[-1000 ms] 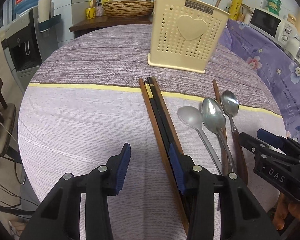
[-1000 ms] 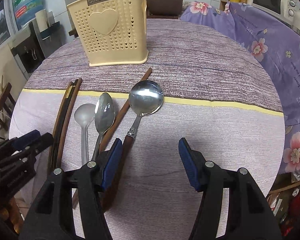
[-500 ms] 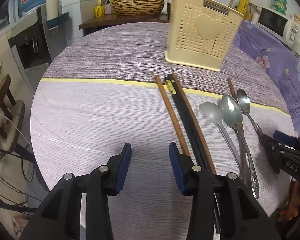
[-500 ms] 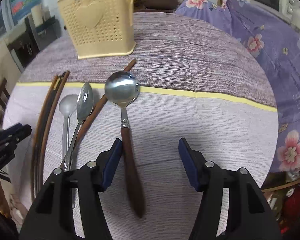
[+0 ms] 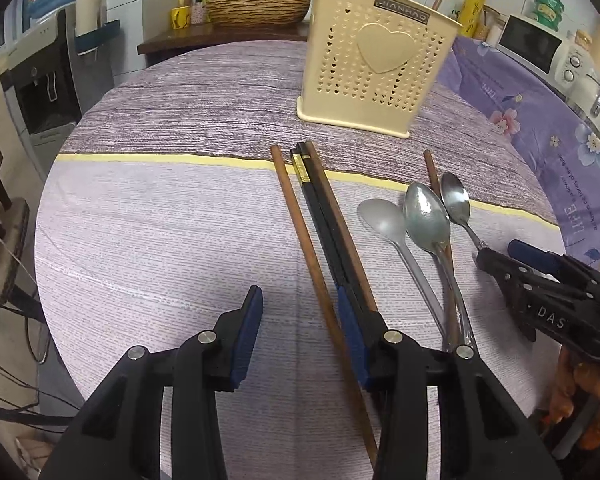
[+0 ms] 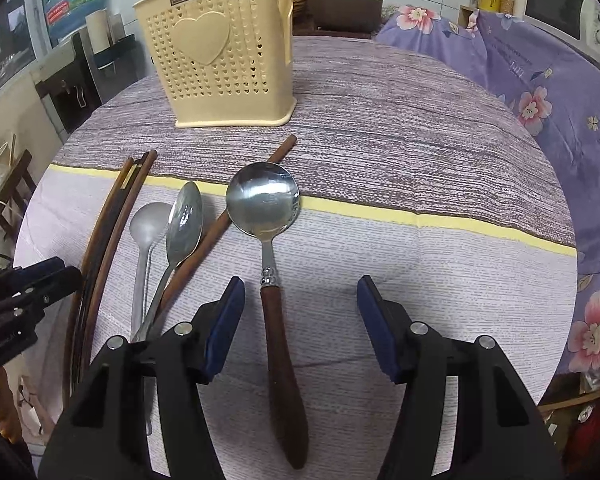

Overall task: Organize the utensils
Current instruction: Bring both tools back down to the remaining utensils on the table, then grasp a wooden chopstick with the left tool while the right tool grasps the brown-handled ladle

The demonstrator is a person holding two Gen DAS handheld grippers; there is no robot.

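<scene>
Clearly, "JIANHAO" labels the cream utensil holder (image 6: 220, 60).

Both wrist views close above round striped-cloth table (image 5: 160, 220), angled down and forward; shared: cream perforated plastic utensil holder (image 5: 376, 68) (image 6: 220, 64), steel spoons (image 5: 426, 216) (image 6: 186, 224).

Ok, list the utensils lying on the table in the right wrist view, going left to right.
chopsticks → matte spoon → shiny spoon → lone chopstick → wood-handled spoon
</scene>
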